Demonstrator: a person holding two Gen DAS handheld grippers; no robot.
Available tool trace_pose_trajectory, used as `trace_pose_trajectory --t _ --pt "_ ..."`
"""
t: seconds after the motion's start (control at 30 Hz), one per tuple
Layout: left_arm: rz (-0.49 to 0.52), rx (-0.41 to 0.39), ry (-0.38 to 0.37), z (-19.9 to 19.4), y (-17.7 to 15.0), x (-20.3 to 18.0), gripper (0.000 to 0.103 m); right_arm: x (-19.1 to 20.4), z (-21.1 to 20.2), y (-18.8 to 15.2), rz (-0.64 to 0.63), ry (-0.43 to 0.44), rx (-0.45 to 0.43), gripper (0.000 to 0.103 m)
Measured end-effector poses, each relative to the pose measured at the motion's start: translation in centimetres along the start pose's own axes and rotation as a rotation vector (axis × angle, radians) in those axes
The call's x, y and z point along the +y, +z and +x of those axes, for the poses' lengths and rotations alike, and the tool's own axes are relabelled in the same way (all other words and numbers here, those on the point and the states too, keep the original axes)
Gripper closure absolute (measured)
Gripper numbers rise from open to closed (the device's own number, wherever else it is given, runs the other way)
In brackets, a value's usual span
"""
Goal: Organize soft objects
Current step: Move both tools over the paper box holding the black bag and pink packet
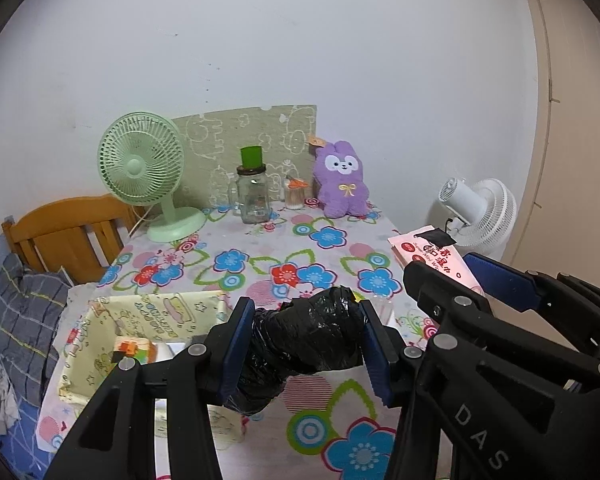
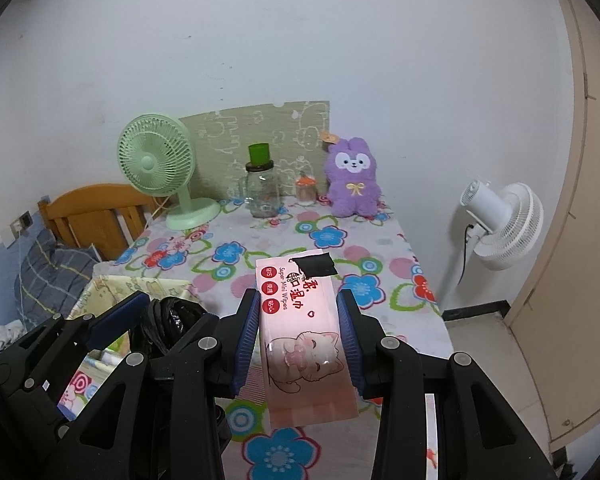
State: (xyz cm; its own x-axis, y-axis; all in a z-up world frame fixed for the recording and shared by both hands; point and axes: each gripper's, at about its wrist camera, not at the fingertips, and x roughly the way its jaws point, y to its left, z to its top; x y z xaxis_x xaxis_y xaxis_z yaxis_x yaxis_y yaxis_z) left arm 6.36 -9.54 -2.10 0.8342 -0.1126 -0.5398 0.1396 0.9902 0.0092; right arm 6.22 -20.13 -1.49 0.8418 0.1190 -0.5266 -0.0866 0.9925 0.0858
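Nearby, yellow basket (image 1: 140, 320) (plush (image 1: 342, 180) beyond).

The worktop (image 1: 260, 256) is viewed closely from its near edge by both wrist cameras, faced toward the back wall. The green fan (image 1: 140, 162) and purple plush (image 2: 354, 180) are shared; the right view is set further right.

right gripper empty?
No, the right gripper is shut on a pink pack of wipes, its blue pads pressing both sides above the table.
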Motion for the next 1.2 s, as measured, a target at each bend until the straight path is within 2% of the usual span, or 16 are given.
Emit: trace_pose_trajectory --t 0.63,1.2 --pt "-0.047 0.014 0.040 0.2 -0.1 6.5 0.050 6.5 1.9 0.9 -0.039 0.057 0.023 0.061" --pt "-0.075 0.046 0.082 2.1 -1.1 12.1 0.050 11.7 5.0 0.8 -0.092 0.110 0.055 0.061"
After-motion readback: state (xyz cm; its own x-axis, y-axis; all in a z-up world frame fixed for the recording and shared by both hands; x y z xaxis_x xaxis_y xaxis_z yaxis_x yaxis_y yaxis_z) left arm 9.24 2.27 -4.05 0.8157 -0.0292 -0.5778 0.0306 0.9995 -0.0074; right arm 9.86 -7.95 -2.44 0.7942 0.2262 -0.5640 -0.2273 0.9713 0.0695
